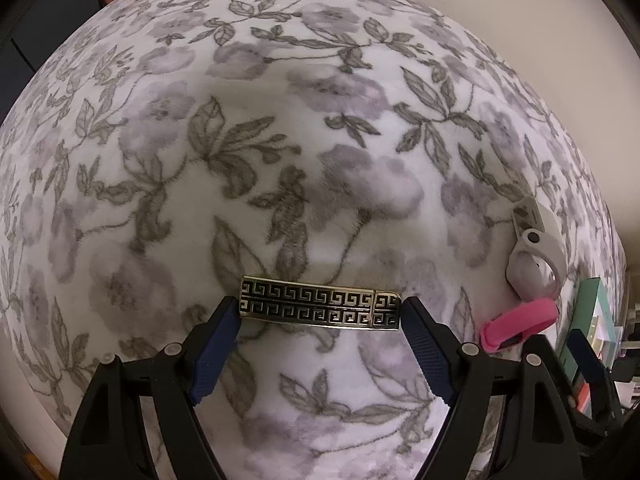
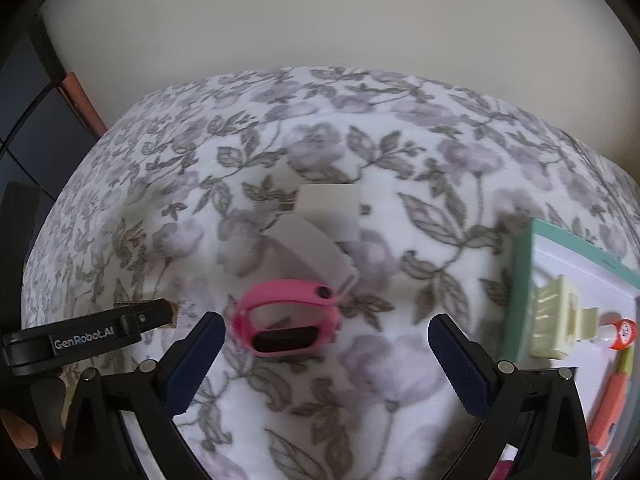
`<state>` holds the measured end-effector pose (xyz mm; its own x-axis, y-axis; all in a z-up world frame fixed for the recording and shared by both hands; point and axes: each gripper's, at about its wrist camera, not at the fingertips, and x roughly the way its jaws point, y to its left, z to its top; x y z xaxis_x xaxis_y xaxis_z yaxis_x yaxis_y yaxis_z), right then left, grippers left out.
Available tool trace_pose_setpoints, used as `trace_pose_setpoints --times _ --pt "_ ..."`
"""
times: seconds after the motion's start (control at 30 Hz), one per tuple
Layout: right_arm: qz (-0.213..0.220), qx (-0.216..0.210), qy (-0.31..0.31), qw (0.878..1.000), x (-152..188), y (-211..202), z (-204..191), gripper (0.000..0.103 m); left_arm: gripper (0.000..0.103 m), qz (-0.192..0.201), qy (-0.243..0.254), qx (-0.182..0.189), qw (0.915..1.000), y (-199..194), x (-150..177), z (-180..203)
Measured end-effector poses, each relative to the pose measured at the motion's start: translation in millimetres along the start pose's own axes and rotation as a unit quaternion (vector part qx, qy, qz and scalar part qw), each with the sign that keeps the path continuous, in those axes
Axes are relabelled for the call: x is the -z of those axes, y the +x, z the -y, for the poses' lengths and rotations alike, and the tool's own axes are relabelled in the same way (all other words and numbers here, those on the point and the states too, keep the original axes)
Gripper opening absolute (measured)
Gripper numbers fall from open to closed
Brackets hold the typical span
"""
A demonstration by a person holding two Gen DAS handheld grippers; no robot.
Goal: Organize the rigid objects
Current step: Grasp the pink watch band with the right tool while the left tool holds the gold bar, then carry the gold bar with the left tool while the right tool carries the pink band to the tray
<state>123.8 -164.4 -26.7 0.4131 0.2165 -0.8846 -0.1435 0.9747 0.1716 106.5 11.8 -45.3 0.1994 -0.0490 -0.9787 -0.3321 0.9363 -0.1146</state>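
Left wrist view. Left tongs (image 1: 320, 314): pointing steeply down at the floral blanket (image 1: 280, 152), jaws wide, blue pads standing at either end of a flat gold-and-black bar with a Greek-key pattern (image 1: 320, 309). The left pad looks to touch the bar's end; whether the right one does, or whether the bar is pinched or merely straddled, cannot be told. The bar's long axis runs crosswise, straight from pad to pad, so any closing would take it endwise. To the right lie a white wristband (image 1: 534, 254) and, nearer, a pink wristband (image 1: 520, 326); the right tongs' black frame shows just below them.

Right wrist view. Right tongs (image 2: 324, 354): tilted down, jaws wide and holding nothing. The pink wristband (image 2: 290, 322) lies on the blanket (image 2: 400, 152) just ahead of the fingertips, slightly left of centre, long axis across the jaws, its dark face toward the camera. The white wristband (image 2: 316, 250) lies beyond it, touching at the clasp. A teal-rimmed box (image 2: 520, 288) holding small items sits at right. The left tongs' body (image 2: 80, 338) shows at left. Judgement: the right hand is nearer the pink band.
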Motion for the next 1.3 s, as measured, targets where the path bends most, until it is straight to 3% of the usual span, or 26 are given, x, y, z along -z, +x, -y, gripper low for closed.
trace_pose_setpoints --times 0.47,0.6,1.03,1.3 --pt "-0.01 -0.009 0.004 1.0 2 24 -16 0.079 0.084 0.008 0.009 -0.005 0.9999 5 -23 -18" --pt "-0.011 -0.011 0.009 1.0 3 26 -17 0.066 0.084 0.011 0.01 -0.008 0.9999 14 -23 -15" --pt "-0.008 -0.03 0.014 0.999 -1 14 -8 0.065 0.083 0.017 0.02 -0.011 0.9996 17 -27 -10" --pt "0.003 -0.031 0.028 0.999 -14 -21 11 0.065 0.083 0.053 0.033 0.018 0.9979 -21 -32 2"
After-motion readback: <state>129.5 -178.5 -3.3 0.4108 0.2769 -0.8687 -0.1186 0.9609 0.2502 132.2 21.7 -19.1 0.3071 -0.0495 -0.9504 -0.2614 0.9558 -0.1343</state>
